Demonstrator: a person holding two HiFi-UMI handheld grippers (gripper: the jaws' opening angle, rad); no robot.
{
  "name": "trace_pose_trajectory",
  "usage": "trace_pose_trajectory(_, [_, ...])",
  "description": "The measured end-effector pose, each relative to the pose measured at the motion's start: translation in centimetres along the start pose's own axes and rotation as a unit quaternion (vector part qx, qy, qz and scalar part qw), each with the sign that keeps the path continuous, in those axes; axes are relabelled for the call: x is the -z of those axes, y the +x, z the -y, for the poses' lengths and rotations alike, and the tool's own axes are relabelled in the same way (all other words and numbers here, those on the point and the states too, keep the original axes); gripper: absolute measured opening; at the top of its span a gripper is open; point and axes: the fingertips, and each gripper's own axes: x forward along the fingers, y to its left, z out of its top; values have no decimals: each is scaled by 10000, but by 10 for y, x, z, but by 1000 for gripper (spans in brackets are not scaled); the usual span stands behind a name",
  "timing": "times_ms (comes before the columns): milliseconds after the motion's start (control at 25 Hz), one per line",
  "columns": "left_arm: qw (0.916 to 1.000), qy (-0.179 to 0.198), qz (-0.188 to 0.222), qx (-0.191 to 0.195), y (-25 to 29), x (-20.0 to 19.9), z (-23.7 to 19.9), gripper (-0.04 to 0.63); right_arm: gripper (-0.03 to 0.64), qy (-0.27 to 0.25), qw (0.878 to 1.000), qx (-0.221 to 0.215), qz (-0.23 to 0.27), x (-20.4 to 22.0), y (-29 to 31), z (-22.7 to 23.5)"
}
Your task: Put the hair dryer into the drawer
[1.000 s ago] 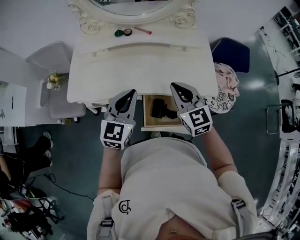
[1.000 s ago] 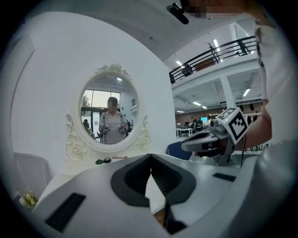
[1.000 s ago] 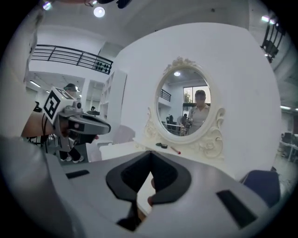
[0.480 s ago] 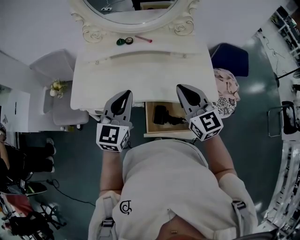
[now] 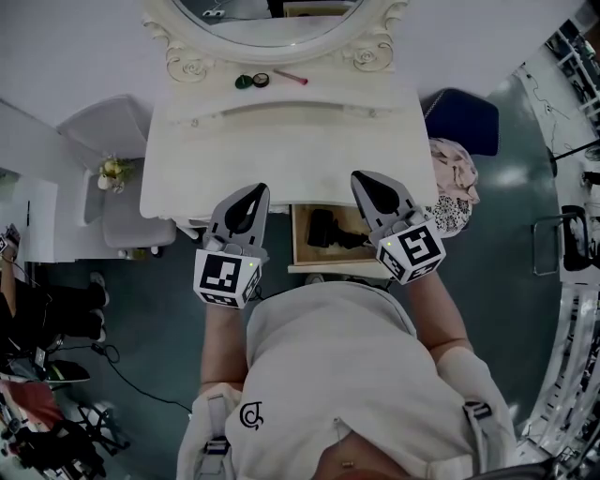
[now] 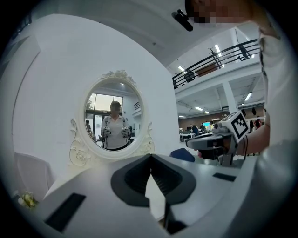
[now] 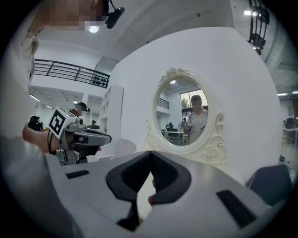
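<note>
Black hair dryer [image 5: 323, 229] — in open drawer [image 5: 302, 259]

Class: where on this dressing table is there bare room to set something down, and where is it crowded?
The tabletop is bare from the back ledge to the front edge. Crowded: that ledge under the mirror, with a compact and pink stick, and the open drawer, holding the hair dryer.
</note>
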Motion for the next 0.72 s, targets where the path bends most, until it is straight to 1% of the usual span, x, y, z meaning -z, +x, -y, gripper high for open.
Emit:
trace_pose_trajectory(240, [10000, -27, -31, 11, 0, 3, 0, 12, 5, 64, 9999, 78, 13, 3, 1, 4])
trace_pose_trajectory(440, [10000, -11, -23, 60, 3, 0, 5, 12, 5, 63, 9996, 182, 223, -1, -8, 9])
trace_pose_trajectory(720, [9999, 23, -23, 166, 6, -2, 18, 12, 5, 74, 9991, 287, 308, -5, -16, 15])
